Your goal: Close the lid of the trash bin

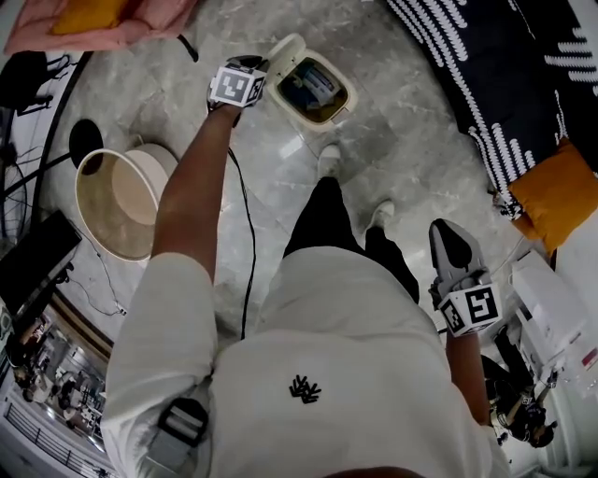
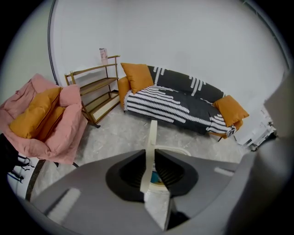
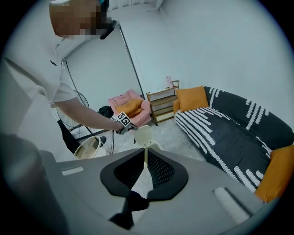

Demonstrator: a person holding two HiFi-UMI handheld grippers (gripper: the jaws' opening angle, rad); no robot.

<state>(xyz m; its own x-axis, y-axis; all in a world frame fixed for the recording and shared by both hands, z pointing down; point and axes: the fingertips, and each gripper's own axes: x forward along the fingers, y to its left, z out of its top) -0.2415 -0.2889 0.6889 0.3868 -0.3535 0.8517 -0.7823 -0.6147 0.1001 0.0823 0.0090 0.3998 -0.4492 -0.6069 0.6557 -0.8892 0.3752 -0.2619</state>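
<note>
The cream trash bin [image 1: 322,91] stands open on the marble floor in front of the person's feet, with rubbish visible inside. Its lid [image 1: 284,49] stands upright at the bin's back left. My left gripper [image 1: 254,65] reaches out at arm's length to the lid's left side. In the left gripper view the lid [image 2: 152,137] runs edge-on between the two dark pads, and the left gripper [image 2: 148,158] is shut on it. My right gripper [image 1: 448,233] hangs low beside the person's right leg, far from the bin, shut with nothing held. The right gripper view shows the lid [image 3: 144,136] in the distance.
A round cream basket [image 1: 117,201] sits left of the person, with a black cable [image 1: 250,252] trailing across the floor. A pink chair [image 1: 103,23] with an orange cushion is at the top left. The striped sofa [image 1: 505,65] and an orange cushion [image 1: 558,191] fill the right. A wooden shelf [image 2: 94,89] stands by the wall.
</note>
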